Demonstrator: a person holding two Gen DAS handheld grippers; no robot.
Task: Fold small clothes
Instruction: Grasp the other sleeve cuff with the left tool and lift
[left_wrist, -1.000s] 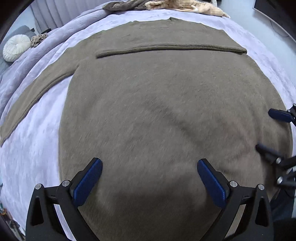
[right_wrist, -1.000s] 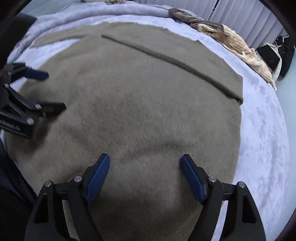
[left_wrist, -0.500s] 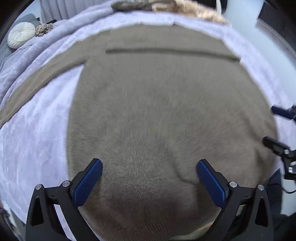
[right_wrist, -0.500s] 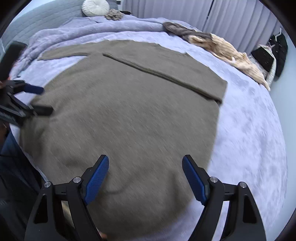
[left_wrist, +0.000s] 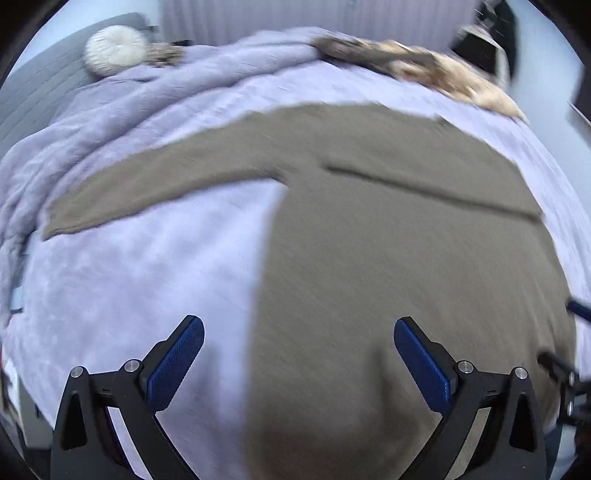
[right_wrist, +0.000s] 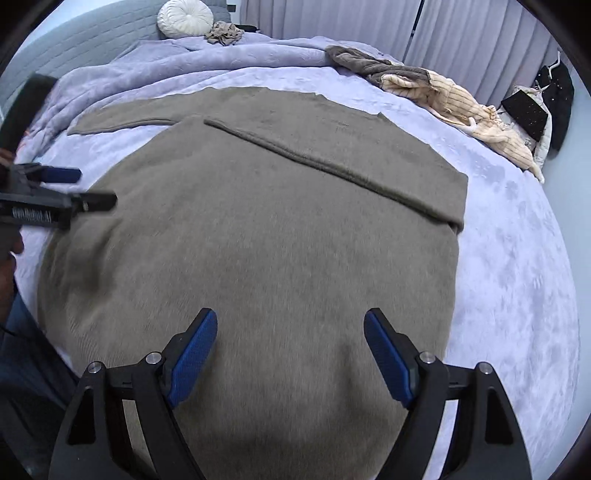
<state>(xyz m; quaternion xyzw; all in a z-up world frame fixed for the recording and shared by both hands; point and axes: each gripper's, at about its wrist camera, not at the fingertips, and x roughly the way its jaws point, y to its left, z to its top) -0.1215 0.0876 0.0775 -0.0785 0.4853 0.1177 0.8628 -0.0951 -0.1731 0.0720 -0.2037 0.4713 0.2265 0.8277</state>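
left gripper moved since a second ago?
Yes. In its own view the left gripper has shifted left: it now straddles the sweater edge, with bedspread under its left finger.

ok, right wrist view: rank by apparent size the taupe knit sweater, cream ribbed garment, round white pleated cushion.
1. Taupe knit sweater
2. Cream ribbed garment
3. Round white pleated cushion
The last two lie farther from the camera, so their true sizes are unsure.

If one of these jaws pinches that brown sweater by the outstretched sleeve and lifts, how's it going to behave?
The brown sweater looks like soft, fuzzy knit lying limp on the purple blanket, so it will probably drape and sag. The outstretched sleeve would likely rise first, dragging the wide body behind. Its fuzzy surface probably grips rather than slips.
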